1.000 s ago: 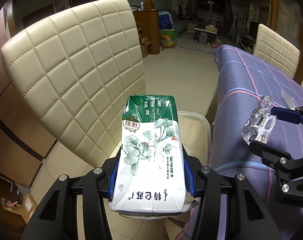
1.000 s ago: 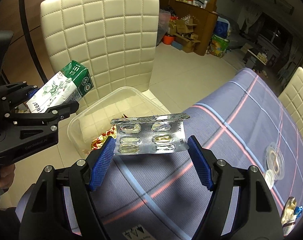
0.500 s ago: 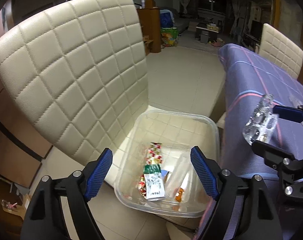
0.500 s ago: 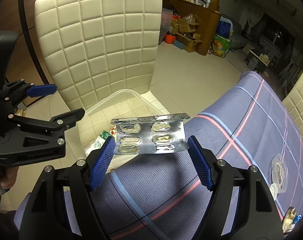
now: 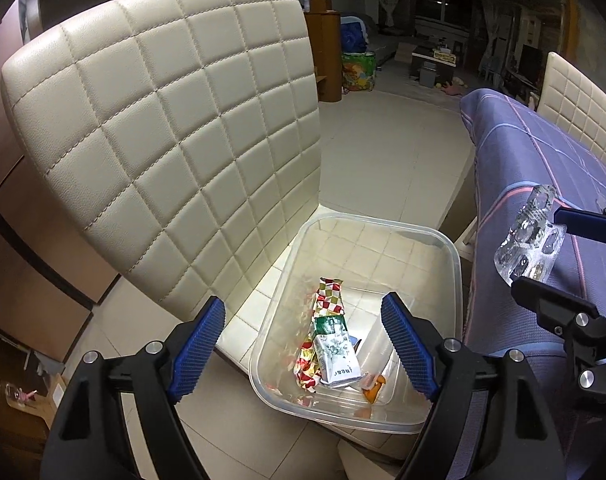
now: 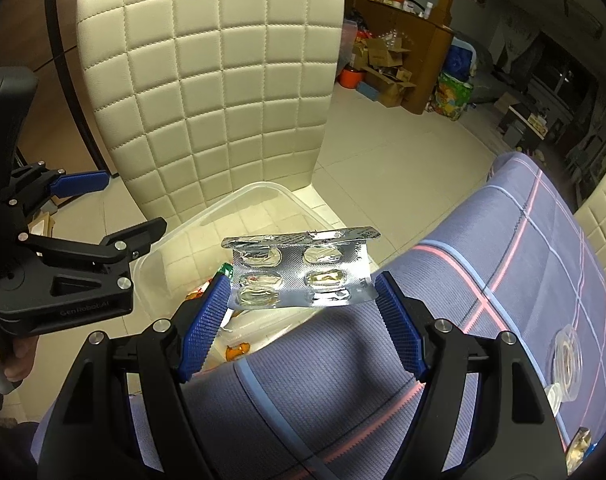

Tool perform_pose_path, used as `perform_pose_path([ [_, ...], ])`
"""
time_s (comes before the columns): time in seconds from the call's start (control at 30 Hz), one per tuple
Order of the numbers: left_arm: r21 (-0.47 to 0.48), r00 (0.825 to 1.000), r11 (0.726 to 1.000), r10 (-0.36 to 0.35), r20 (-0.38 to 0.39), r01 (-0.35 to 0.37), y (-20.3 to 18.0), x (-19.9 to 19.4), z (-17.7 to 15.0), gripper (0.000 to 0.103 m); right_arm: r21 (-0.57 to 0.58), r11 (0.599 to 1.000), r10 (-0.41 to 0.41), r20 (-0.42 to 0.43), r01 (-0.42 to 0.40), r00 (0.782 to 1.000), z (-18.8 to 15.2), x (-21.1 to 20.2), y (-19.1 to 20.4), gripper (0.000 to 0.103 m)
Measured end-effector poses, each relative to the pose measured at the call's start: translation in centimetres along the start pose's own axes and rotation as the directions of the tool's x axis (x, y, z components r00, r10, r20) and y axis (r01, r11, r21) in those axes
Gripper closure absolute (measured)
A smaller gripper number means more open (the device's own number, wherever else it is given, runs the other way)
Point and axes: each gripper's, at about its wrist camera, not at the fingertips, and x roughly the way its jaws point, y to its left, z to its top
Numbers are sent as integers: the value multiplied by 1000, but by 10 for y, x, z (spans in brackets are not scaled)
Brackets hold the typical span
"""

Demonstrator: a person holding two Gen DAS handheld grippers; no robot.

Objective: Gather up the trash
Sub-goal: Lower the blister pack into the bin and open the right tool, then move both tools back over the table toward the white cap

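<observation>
Both tools are matte black plastic, each ending in two angular fingers faced with ribbed blue pads. On the left gripper (image 5: pixel 303 344), round silver screw heads dot the finger joints; the right gripper (image 6: pixel 301 324) carries the same screws. Seen beside the cream quilted chair (image 6: pixel 219 92), the left gripper's body bears faint grey lettering, and a black cable arcs above it.

Bin (image 5: pixel 443 240) mouth open from above; chair back (image 5: pixel 163 140) walls off its left side, desk (image 5: pixel 543 200) edge crowds its right.
</observation>
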Motion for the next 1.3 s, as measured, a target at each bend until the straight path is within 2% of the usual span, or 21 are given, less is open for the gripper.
perform_pose_path([
  [0.03, -1, 1000, 1000, 1, -1, -1, 1, 1, 0, 25, 3, 1000, 1, -1, -1, 1000, 1, 0, 1, 26],
  [0.07, -3, 1000, 1000, 2, -2, -2, 1, -1, 0, 25, 4, 1000, 0, -4, 0, 1000, 1, 1, 1, 15],
  [0.1, -7, 1000, 1000, 1, -2, -1, 2, -1, -1, 25, -3, 1000, -2, -5, 2, 1000, 1, 0, 3, 7],
  [0.23, -14, 1000, 1000, 2, -2, -2, 2, -3, -2, 25, -31, 999, -27, 14, 27, 1000, 0, -6, 7, 7],
  [0.47, 1, 1000, 1000, 2, 12, -2, -4, -16, -1, 24, 12, 1000, -18, 15, 18, 1000, -8, -17, -4, 8],
  [0.67, 10, 999, 1000, -14, 44, 14, -17, -40, -3, 24, 53, 998, -35, 21, 34, 999, -30, -39, -18, 8],
  [0.9, 75, 995, 995, -66, 74, 61, -57, -69, -4, 24, 135, 987, -89, 42, 83, 995, -63, -75, -53, 8],
  [1.03, 135, 991, 987, -102, 84, 90, -93, -82, -6, 24, 189, 975, -126, 40, 116, 991, -89, -94, -78, 8],
  [1.3, 243, 984, 958, -170, 47, 154, -163, -88, -10, 24, 294, 942, -173, 7, 163, 985, -137, -111, -131, 8],
])
